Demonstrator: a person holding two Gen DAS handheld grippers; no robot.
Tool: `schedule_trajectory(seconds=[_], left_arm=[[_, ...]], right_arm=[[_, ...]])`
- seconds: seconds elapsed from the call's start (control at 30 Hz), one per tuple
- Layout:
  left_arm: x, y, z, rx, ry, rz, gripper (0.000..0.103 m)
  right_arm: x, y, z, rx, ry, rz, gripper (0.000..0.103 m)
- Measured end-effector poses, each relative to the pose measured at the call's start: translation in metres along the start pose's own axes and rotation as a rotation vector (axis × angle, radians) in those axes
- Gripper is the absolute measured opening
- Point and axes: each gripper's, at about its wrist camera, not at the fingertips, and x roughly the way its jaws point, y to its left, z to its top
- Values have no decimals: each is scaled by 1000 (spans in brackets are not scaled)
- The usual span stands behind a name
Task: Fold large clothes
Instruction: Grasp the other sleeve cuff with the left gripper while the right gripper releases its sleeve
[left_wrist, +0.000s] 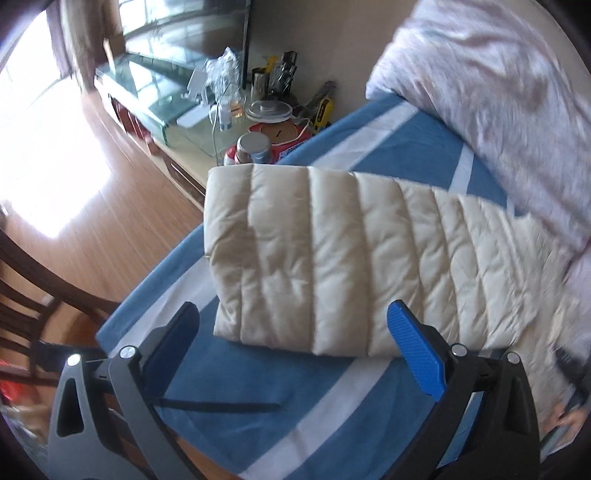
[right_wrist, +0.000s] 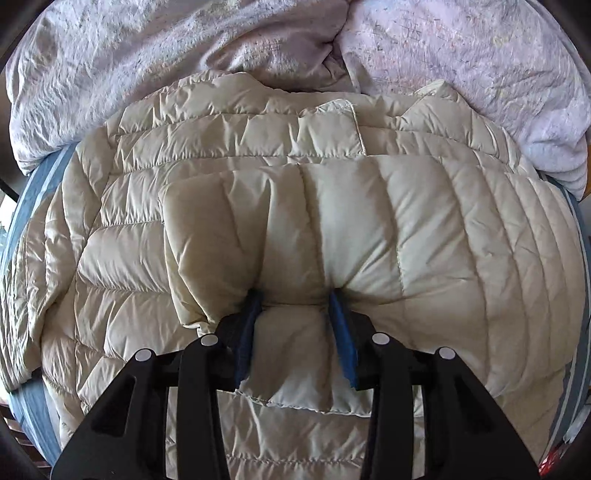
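A cream quilted puffer jacket (right_wrist: 424, 221) lies spread on a bed. One folded panel of it lies doubled over the rest. My right gripper (right_wrist: 293, 293) is shut on that fold, and the padding bulges up between its blue pads (right_wrist: 341, 325). In the left wrist view a folded part of the jacket (left_wrist: 332, 240) rests flat on the blue sheet with white stripes (left_wrist: 258, 387). My left gripper (left_wrist: 293, 310) hovers over the near edge of that part. It stands wide open with nothing gripped; one blue pad (left_wrist: 417, 350) is above the jacket's corner.
A crumpled lilac duvet (right_wrist: 184, 55) is heaped behind the jacket, also the duvet (left_wrist: 498, 92) at upper right. Beyond the bed's edge stand a side table cluttered with jars (left_wrist: 258, 144), a glass cabinet (left_wrist: 147, 96), a dark wooden chair (left_wrist: 22, 295) and wood floor (left_wrist: 122, 206).
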Motion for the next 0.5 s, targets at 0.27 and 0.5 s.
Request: schedule_trajectory(seconds=[0.27,0.5], left_arm=[[15,35,10,-165,42,-101,100],[22,44,13,-214,45,-116,87]], right_arm=[[0,0,0,-4,2,6,42],[-1,-2,1,-6,4,14,42]])
